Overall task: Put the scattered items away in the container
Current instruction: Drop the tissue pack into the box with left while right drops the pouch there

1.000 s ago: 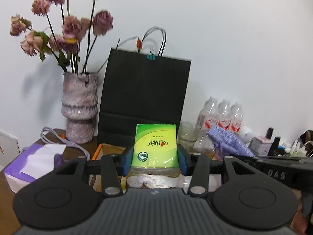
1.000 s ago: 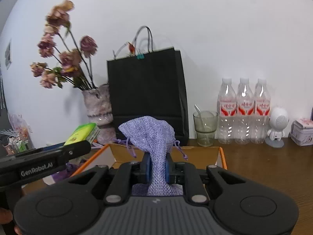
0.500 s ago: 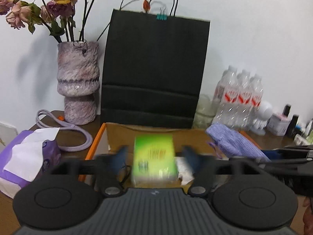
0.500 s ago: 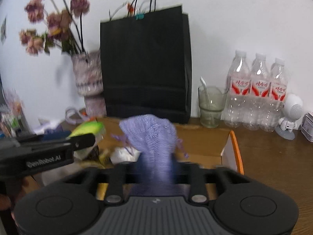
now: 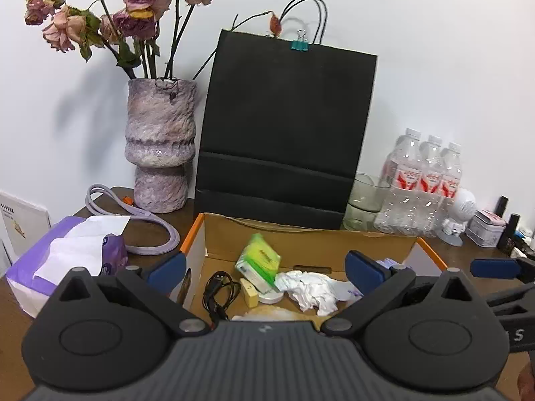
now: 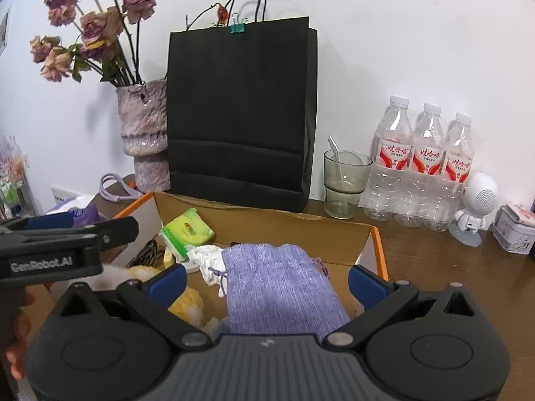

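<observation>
Both tongs stand spread wide and hold nothing: the left tongs [image 5: 264,265] and the right tongs [image 6: 265,279] hang over the cardboard box [image 6: 301,230] on the tabletop [image 6: 451,267]. Inside the box, the green tissue pack [image 5: 259,262] lies tilted beside crumpled white paper [image 5: 309,289] and a black cable [image 5: 219,292]. The purple pouch [image 6: 281,287] lies flat between the right tongs' fingers, touching neither.
</observation>
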`<state>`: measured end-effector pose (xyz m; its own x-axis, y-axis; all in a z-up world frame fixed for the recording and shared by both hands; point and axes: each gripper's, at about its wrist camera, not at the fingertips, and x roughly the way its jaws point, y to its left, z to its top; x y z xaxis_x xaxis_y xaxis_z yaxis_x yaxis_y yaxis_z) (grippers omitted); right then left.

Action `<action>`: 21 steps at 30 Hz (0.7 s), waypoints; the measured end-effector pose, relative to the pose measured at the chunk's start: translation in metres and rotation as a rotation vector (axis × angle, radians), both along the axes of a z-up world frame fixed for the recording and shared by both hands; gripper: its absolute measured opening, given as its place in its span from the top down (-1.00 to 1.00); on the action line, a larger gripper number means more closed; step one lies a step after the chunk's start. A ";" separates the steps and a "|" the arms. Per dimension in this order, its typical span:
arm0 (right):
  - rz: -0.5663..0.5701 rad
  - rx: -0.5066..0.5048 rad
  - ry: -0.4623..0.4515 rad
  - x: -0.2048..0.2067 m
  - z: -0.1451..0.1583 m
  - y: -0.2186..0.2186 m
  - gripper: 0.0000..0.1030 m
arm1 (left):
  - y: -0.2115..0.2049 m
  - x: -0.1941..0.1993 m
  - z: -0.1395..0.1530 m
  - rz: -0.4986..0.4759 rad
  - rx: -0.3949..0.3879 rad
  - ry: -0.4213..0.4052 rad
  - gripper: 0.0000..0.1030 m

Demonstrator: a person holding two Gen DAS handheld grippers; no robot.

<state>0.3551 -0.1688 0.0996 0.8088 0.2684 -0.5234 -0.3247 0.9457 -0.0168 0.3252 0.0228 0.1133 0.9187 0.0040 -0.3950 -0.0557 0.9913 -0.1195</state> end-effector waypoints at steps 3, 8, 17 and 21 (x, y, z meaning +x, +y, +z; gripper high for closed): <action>-0.006 -0.005 -0.004 -0.010 0.001 -0.001 -1.00 | -0.001 -0.013 0.004 -0.010 0.042 -0.005 -1.00; -0.014 -0.003 -0.007 -0.034 0.003 -0.005 -1.00 | 0.008 -0.038 0.011 -0.007 0.032 -0.007 -1.00; -0.018 0.015 -0.011 -0.089 0.003 -0.018 -1.00 | 0.014 -0.091 0.011 0.002 0.034 0.009 -1.00; -0.008 0.024 0.000 -0.111 -0.009 -0.022 -1.00 | 0.016 -0.115 0.003 0.000 0.046 0.014 -1.00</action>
